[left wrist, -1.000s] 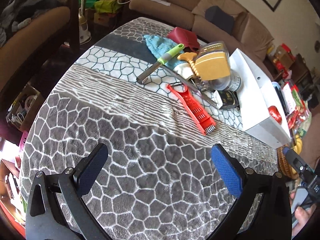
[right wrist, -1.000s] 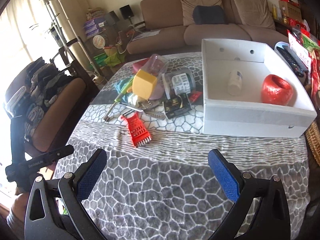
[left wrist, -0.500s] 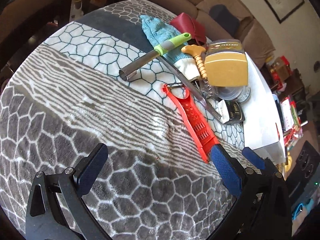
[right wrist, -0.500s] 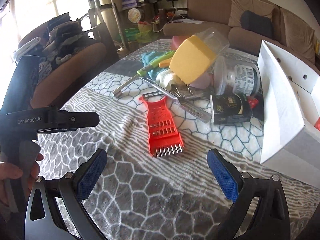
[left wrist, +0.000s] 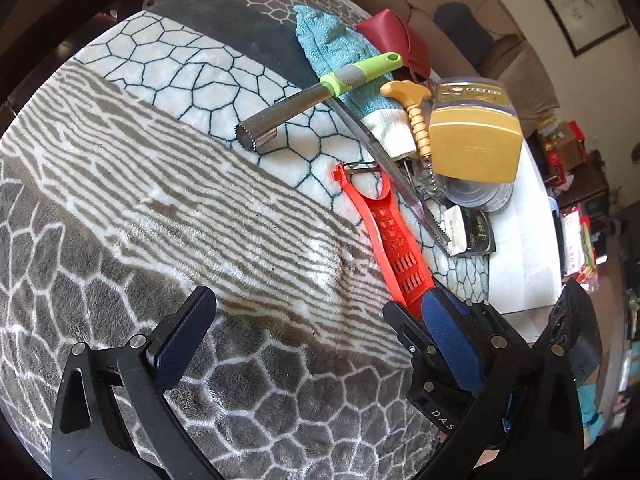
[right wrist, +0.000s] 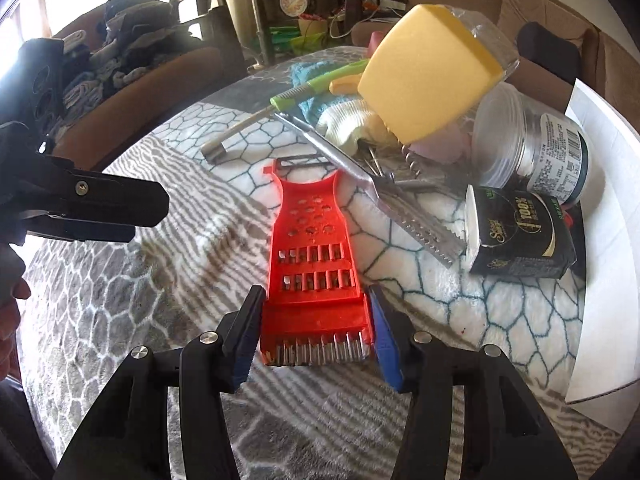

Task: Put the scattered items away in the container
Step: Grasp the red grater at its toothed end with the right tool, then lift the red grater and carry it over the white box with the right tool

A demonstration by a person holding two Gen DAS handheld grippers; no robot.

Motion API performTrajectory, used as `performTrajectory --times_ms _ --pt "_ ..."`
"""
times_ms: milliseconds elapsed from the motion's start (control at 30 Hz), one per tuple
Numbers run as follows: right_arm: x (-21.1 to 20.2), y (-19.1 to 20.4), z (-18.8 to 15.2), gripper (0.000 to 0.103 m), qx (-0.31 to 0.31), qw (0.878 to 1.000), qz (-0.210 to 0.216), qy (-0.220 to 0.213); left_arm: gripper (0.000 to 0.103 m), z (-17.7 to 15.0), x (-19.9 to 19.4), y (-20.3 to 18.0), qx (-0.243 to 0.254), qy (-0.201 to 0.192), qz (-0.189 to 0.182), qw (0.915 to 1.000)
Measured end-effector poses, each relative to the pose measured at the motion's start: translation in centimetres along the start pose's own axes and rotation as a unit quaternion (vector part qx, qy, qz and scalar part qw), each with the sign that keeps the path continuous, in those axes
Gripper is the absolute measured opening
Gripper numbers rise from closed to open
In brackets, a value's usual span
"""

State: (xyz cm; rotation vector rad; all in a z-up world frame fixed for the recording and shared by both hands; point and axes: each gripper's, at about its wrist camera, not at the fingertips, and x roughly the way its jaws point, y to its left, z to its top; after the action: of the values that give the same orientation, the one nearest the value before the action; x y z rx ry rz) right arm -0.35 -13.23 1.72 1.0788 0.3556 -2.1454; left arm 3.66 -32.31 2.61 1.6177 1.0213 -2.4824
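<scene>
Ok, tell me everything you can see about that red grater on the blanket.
The red grater is a flat plastic-looking paddle lying on the patterned blanket. It has round holes, two rows of slots, metal teeth at the near end and a peeler blade at the far end. The right gripper has just been closing, its pads now against the near end's sides. A serrated metal tool lies just right of it.

You are working in a lived-in home living room. A brown sofa (left wrist: pixel 472 20) stands behind the blanket-covered table (left wrist: pixel 168 168), a framed picture (left wrist: pixel 576 4) above it, cluttered shelving (right wrist: pixel 296 4) beside it.
</scene>
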Motion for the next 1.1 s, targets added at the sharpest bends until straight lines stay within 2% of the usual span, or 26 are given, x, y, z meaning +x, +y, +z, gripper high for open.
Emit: performTrajectory --times_ms 333,467,633,800,967,1100 --pt "-0.3 -0.4 0.5 0.052 0.024 1.0 0.011 0.01 0.103 -0.3 0.4 -0.5 0.004 0.008 -0.007 0.9999" --pt "-1.9 0.1 1.0 0.051 0.037 0.999 0.016 -0.003 0.103 -0.1 0.2 -0.2 -0.005 0.006 -0.02 0.9998" --pt "-4.6 0.7 0.9 0.051 0.045 0.998 0.032 -0.01 0.103 -0.6 1.6 0.5 -0.053 0.042 -0.096 0.993" --pt "-5.9 1.7 -0.5 0.051 0.054 0.998 0.039 -0.005 0.103 -0.9 1.8 -0.1 -0.053 0.046 -0.099 0.9925" --pt "-6.2 1.4 -1.3 0.051 0.099 0.994 0.054 -0.002 0.103 -1.4 2.6 -0.1 -0.084 0.078 -0.169 0.9789" --pt "-6.6 1.6 -1.4 0.051 0.121 0.99 0.073 -0.008 0.099 -1.4 2.6 0.0 -0.105 0.081 -0.22 0.9664"
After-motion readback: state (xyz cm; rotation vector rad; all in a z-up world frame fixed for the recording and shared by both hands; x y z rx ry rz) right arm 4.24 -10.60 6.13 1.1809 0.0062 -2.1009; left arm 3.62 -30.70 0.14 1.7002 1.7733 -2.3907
